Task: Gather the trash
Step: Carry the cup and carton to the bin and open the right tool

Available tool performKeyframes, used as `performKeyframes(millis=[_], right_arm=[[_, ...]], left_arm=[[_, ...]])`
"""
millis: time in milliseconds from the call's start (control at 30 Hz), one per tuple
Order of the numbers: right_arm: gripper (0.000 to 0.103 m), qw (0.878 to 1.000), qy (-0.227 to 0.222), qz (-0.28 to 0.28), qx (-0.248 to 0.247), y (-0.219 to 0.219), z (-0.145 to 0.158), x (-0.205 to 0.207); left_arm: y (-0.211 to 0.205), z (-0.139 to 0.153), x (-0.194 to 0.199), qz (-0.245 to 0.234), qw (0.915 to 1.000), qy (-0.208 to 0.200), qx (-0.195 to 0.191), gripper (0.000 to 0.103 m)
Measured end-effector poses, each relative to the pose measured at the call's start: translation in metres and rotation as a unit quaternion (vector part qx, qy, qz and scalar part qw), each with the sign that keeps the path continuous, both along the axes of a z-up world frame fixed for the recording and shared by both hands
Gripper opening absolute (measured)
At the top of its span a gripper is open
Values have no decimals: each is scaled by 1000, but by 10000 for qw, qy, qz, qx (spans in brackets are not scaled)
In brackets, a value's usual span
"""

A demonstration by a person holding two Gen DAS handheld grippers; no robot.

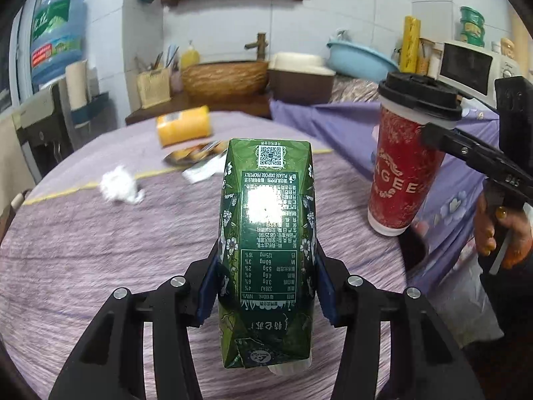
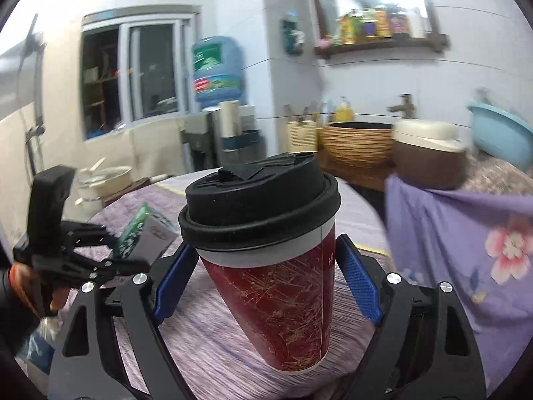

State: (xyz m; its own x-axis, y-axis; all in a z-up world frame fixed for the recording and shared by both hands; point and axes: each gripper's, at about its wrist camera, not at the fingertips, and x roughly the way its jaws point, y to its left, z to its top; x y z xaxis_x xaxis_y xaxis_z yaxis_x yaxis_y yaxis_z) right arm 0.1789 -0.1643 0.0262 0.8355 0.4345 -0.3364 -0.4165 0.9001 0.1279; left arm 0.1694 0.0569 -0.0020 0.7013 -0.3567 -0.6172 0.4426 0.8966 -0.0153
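With both tools loaded, the job now reads as carry-and-drop. Left gripper [image 1: 266, 286] is clamped on the green milk carton [image 1: 266, 240], blue pads [image 1: 208, 290] biting its lower sides; carton is lifted clear of the purple-clothed table [image 1: 83, 250]. Right gripper [image 2: 266, 280] holds the red coffee cup [image 2: 283, 300] just under its black lid [image 2: 260, 206], cup tilted, also off the table, out near the table edge to the right of the carton.

Remaining on the table: crumpled white tissue [image 1: 121, 188], a snack wrapper [image 1: 196, 155] with a paper scrap beside it, and a yellow package [image 1: 185, 128] further back. Can't tell if the yellow one counts as trash.

A pale plastic bag [image 1: 466, 300] shows low right, beyond the table edge, below the hand [image 1: 499, 236] on the right tool; probably the bin bag, but its mouth isn't visible.

How I'd do it:
- Level the cup before moving; the lid may leak if there's liquid left.
- Grip on the cup looks high on a tapered wall, so it could slip downward. Move slowly.
- Drop one item at a time so the tools don't collide over the bag.
- Release low, over the opening, not from height.
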Motion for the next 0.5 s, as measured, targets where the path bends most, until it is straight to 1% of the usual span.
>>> performKeyframes(millis=[100,167,267,333,500], right_arm=[[83,9991,48,-406,64,-30,-4,-2],[83,9968,110,-786,28,-54,-11,-1],[83,9917,246,-1255,-141,-81,-25,5],[83,9879,466,-1471,-171,-97,-41,13],[83,9719,1341,-1931,-131,-127,-110,43]], left_arm=[[-26,4,3,-203,9990,1,-392,49],[-44,6,4,-296,9986,-76,-431,50],[-72,7,7,-528,9968,-77,-597,50],[-92,7,9,-686,9954,-62,-669,50],[-136,-2,10,-975,9932,-24,-632,50]])
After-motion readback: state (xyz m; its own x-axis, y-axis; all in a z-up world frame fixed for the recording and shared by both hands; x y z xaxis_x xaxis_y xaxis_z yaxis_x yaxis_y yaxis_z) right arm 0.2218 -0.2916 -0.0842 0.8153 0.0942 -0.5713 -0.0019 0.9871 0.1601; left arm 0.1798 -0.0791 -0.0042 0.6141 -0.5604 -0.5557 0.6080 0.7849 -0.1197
